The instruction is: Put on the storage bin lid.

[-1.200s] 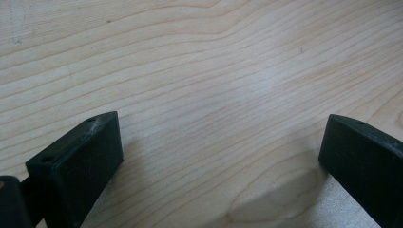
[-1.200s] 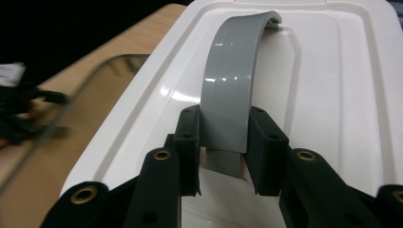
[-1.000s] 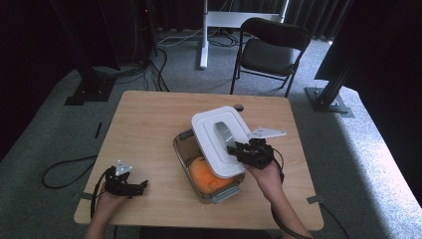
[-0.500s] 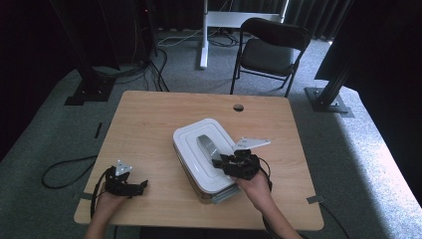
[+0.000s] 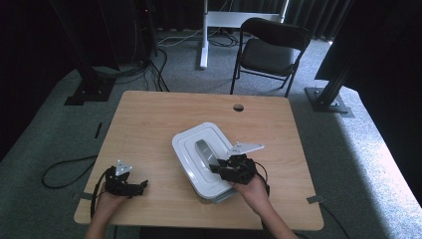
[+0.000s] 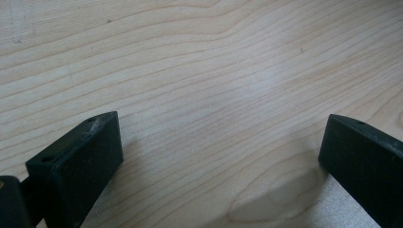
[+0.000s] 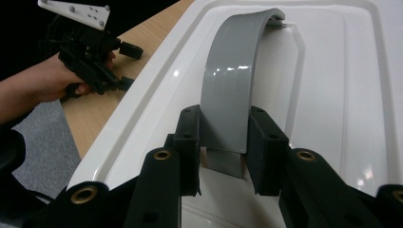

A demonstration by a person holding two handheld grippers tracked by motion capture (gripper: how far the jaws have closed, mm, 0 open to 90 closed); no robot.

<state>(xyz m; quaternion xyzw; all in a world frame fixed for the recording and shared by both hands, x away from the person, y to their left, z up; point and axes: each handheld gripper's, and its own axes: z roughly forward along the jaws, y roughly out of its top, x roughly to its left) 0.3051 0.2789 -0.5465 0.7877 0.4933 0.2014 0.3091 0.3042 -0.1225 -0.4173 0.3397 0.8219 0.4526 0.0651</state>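
A white lid [image 5: 195, 157] with an arched grey handle [image 5: 202, 149] lies flat on a clear container [image 5: 222, 197] at the table's middle front. My right gripper [image 5: 215, 167] is shut on the near end of the grey handle [image 7: 232, 80], its pads pressed to both sides, above the white lid [image 7: 332, 95]. My left gripper [image 5: 141, 185] rests at the front left of the table, apart from the container. Its jaws stand wide open over bare wood [image 6: 199, 85] with nothing between them. The right gripper view also has the left gripper [image 7: 127, 66] in a hand at the far left.
The wooden table [image 5: 149, 124] has a cable hole [image 5: 238, 107] near its far edge. A black chair [image 5: 271, 50] and a white desk leg [image 5: 203, 35] stand behind it. Dark stand bases [image 5: 89, 92] sit on the carpet at both sides.
The lid, tilted up at the container's far side with orange contents showing, has come down flat over the container. My right gripper moved left and down with it. The left gripper stayed still.
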